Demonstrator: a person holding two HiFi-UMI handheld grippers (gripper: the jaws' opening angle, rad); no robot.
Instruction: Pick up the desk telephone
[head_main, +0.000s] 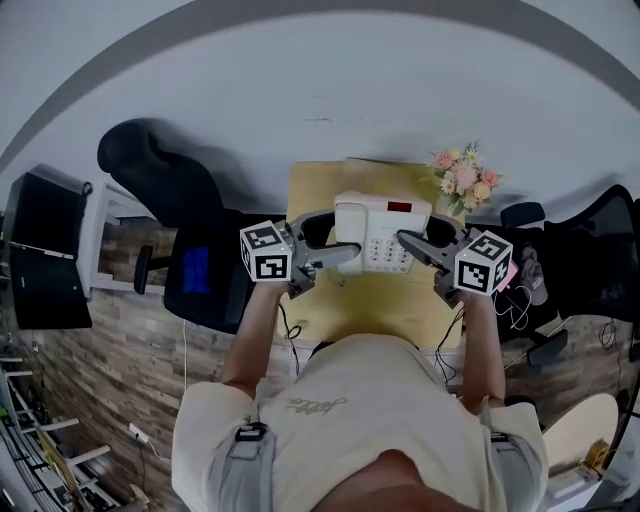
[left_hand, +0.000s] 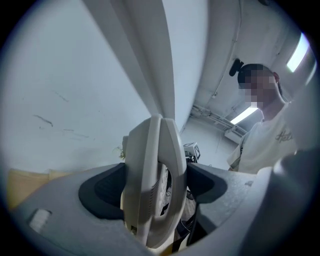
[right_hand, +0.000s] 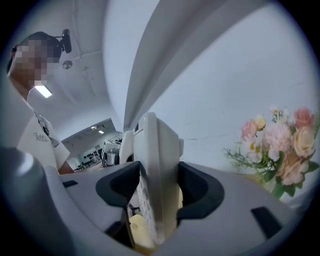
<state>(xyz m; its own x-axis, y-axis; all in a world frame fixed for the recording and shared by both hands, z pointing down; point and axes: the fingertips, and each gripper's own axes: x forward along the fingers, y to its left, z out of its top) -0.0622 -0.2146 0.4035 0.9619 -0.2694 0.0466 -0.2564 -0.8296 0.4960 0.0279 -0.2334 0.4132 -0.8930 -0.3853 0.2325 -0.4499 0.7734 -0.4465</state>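
A pale wall (head_main: 400, 90) runs along the far side of a small yellow-topped desk (head_main: 370, 305), whose back edge meets it. A black office chair (head_main: 200, 265) stands close on the desk's left and dark clutter with cables crowds its right, so the only open room is the bare strip of tabletop toward the person. The white desk telephone (head_main: 383, 222) is at the back of the desk, near the wall (whether its base touches the top cannot be told). The left gripper (head_main: 350, 255) is clamped across the phone's left side, both pads pressed on the handset end, which shows edge-on in the left gripper view. The right gripper (head_main: 405, 240) is clamped on the right side, beside the keypad. A bunch of pink and cream flowers (head_main: 463, 180) stands at the back right corner, just beside the phone. The phone shows a small red window but no readable brand; the script on the person's shirt (head_main: 315, 404) is too small to read.
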